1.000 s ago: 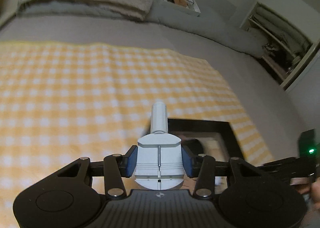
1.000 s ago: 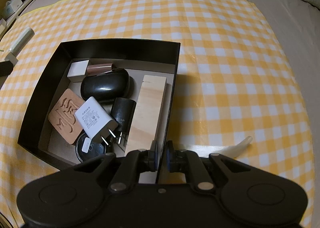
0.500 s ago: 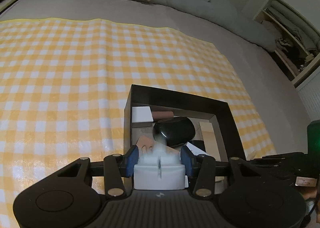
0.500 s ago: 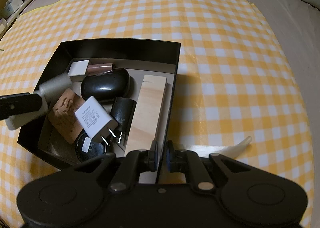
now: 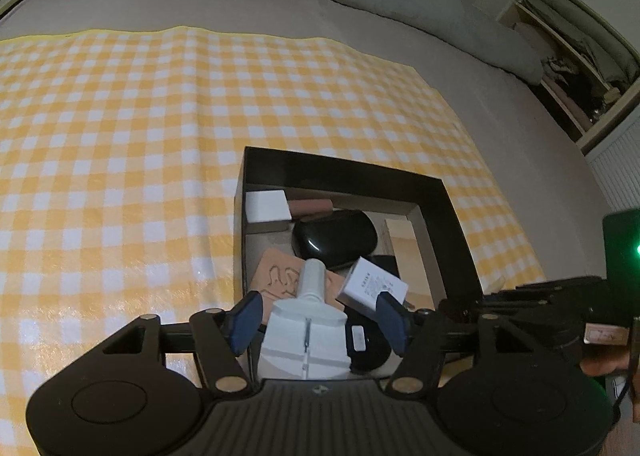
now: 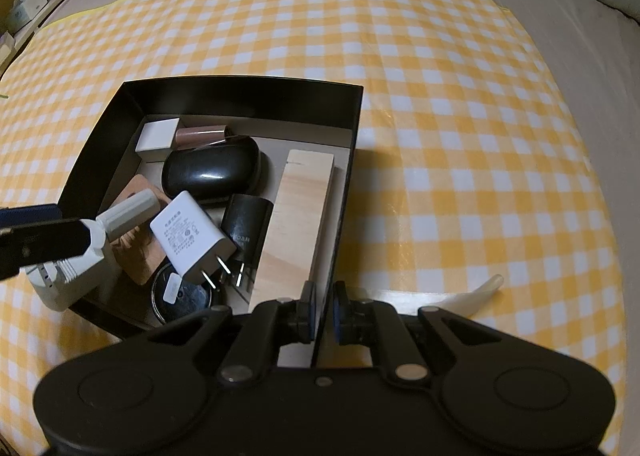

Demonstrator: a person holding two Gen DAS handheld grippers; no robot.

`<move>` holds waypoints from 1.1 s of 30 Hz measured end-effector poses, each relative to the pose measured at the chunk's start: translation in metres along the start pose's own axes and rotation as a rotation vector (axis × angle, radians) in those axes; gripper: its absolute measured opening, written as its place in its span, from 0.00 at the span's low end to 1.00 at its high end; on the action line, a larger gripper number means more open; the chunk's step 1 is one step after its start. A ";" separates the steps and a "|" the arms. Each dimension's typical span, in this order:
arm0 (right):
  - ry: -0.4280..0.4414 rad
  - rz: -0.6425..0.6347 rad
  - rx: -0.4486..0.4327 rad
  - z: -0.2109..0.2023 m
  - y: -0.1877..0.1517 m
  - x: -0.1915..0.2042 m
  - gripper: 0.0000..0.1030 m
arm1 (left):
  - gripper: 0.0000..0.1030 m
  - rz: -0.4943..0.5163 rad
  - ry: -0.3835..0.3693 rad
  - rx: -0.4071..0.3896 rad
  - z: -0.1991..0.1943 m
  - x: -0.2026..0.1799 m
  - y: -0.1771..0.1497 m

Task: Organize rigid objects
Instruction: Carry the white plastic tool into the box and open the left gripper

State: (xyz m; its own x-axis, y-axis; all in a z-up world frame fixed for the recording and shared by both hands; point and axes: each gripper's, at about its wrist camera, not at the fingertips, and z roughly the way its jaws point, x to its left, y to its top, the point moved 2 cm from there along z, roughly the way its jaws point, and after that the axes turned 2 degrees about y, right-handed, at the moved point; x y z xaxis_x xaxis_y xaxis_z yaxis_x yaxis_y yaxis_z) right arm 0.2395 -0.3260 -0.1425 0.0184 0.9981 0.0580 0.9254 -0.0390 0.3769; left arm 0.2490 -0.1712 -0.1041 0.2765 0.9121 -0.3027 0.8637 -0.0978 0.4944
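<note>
The left gripper (image 5: 318,322) had spread wide, letting go of the white plastic tool (image 5: 306,332), which lay across the near rim of the black box (image 5: 344,172), nozzle over the carved wooden piece (image 6: 138,244). Perched there, it risked tipping outward. The right gripper (image 6: 323,312) pinched the box's wall ahead of it; any slip would jolt the box.

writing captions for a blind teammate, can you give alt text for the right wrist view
The right gripper pinches the near wall of a black box on a yellow checked cloth, while the left gripper brings a white device over the box's left edge. Inside lie a white charger, black case and wooden block.
</note>
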 end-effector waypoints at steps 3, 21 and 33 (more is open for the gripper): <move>0.000 0.000 0.000 0.000 0.000 0.000 0.08 | 0.57 0.020 -0.004 0.018 -0.002 -0.002 -0.001; 0.000 -0.003 0.000 0.000 0.000 0.001 0.08 | 0.17 0.055 -0.126 0.078 -0.031 -0.001 -0.024; -0.007 -0.009 0.001 0.001 0.000 0.002 0.08 | 0.71 0.047 -0.077 0.081 -0.020 0.001 -0.021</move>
State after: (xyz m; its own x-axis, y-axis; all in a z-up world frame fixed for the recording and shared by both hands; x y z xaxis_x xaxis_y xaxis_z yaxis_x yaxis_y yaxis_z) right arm 0.2394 -0.3235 -0.1434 0.0124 0.9988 0.0482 0.9259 -0.0297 0.3767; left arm 0.2227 -0.1604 -0.0979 0.3468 0.8726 -0.3441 0.8794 -0.1748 0.4428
